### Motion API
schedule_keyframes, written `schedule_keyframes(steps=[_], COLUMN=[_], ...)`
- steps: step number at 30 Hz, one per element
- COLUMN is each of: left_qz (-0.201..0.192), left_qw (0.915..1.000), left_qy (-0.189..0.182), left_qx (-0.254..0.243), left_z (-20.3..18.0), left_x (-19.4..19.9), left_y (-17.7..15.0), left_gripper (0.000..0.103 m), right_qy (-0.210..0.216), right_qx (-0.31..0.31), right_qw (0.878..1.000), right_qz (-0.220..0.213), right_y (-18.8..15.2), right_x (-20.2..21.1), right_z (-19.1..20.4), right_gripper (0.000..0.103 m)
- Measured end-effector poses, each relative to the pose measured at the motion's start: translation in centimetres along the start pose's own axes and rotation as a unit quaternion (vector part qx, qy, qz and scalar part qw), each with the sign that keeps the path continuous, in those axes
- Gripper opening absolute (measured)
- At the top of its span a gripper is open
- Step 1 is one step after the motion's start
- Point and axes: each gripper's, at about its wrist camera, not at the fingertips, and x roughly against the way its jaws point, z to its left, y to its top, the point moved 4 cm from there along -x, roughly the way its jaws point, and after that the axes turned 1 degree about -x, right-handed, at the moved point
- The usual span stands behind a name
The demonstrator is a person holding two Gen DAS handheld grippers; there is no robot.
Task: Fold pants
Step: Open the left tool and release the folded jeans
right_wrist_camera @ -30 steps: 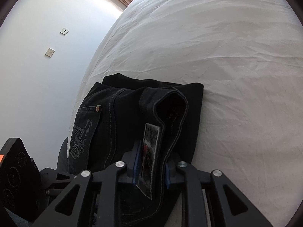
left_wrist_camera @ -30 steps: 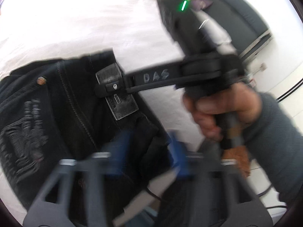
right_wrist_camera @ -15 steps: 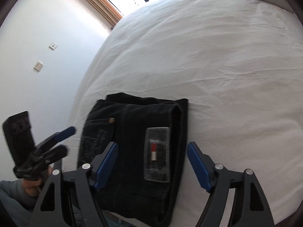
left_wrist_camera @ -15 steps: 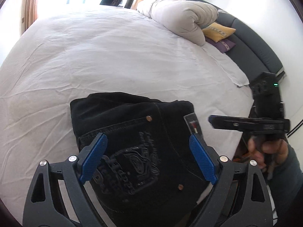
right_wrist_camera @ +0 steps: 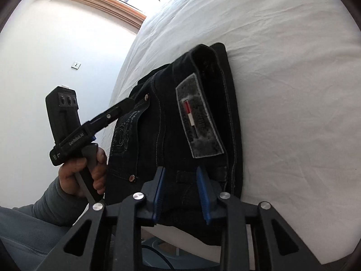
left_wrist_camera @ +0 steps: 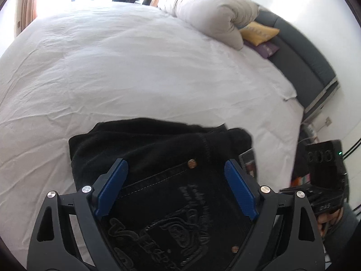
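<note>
Black folded pants (left_wrist_camera: 158, 140) lie at the near edge of the white bed (left_wrist_camera: 135, 67). My left gripper (left_wrist_camera: 176, 162) is open, its blue pads wide apart above the embroidered back pocket (left_wrist_camera: 180, 214), with nothing pinched. In the right wrist view the pants (right_wrist_camera: 167, 135) show a grey label patch (right_wrist_camera: 198, 117). My right gripper (right_wrist_camera: 180, 170) hovers at the near waistband edge. Its jaws are closing with black fabric and a belt loop between the pads, and no pinch shows. A hand (right_wrist_camera: 90, 169) holds the left gripper (right_wrist_camera: 128, 102) over the pocket side.
A rolled beige duvet (left_wrist_camera: 209, 15), a yellow cushion (left_wrist_camera: 259, 32) and a dark headboard (left_wrist_camera: 304, 63) sit at the bed's far right. White wall with sockets (right_wrist_camera: 76, 65) is left of the bed. Cables (right_wrist_camera: 158, 253) hang below the mattress edge.
My right gripper let go of the label patch, opened wide, drew back, and now narrows again at the waistband edge. My left gripper pulled back and now sits over the back pocket.
</note>
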Motion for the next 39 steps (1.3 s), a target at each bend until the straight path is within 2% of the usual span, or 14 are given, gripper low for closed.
schedule_keyframes(steps=[2,4,7,9,17,22,24,25,26,30,33,34,36,39], left_qz=[-0.007,0.024,-0.002,-0.003,-0.007,-0.002,0.001,0.002,0.004,0.003,0.001,0.010,0.019,0.000], left_qw=[0.9999,0.9994,0.9980,0.9970,0.9959,0.9959,0.9954,0.9950,0.9945,0.9929,0.9902,0.9902,0.9924,0.9967], left_qy=[-0.002,0.023,0.053,0.065,0.074,0.080,0.089,0.093,0.100,0.119,0.138,0.133,0.077,0.028], left_qx=[0.010,0.010,-0.033,-0.042,-0.050,-0.044,-0.037,-0.035,-0.032,-0.004,0.020,0.042,0.094,0.076], left_z=[0.1,0.7,0.2,-0.2,-0.4,-1.1,-1.1,-1.1,-1.1,0.2,2.4,3.3,3.9,2.2], left_x=[0.3,-1.4,-2.3,-2.5,-2.5,-0.4,0.7,1.2,2.0,5.1,7.5,8.1,8.9,9.2], left_y=[0.0,-1.5,-3.0,-3.0,-3.2,-2.8,-2.7,-2.7,-2.7,-3.2,-4.1,-4.7,-5.6,-5.8], left_gripper=[0.087,0.087,0.087,0.087,0.087,0.088,0.088,0.088,0.089,0.089,0.094,0.094,0.094,0.094], right_qy=[0.040,0.062,0.030,0.040,0.045,0.058,0.066,0.061,0.053,-0.015,-0.023,-0.026,-0.019,0.004], right_qx=[0.017,0.031,0.008,-0.008,-0.010,0.015,0.029,0.030,0.032,0.022,0.008,0.007,-0.001,0.002], right_qw=[0.999,0.997,0.999,0.999,0.999,0.998,0.996,0.995,0.996,0.999,0.999,0.998,0.998,0.997], right_qz=[-0.017,-0.021,0.017,0.002,-0.012,-0.031,-0.058,-0.067,-0.070,-0.037,-0.046,-0.054,-0.067,-0.078], right_y=[0.8,0.9,0.6,0.5,0.8,0.4,1.1,1.5,1.9,2.6,2.9,3.0,3.2,3.4], right_x=[0.8,0.8,-1.9,-2.2,-2.1,0.4,2.1,2.5,2.7,1.0,1.0,1.4,2.0,2.3], right_z=[1.6,2.5,0.5,-0.7,-0.6,1.8,2.5,2.6,2.5,0.5,-0.4,-0.5,-0.9,-0.4], right_gripper=[0.035,0.042,0.041,0.031,0.030,0.039,0.054,0.062,0.063,0.064,0.063,0.063,0.063,0.064])
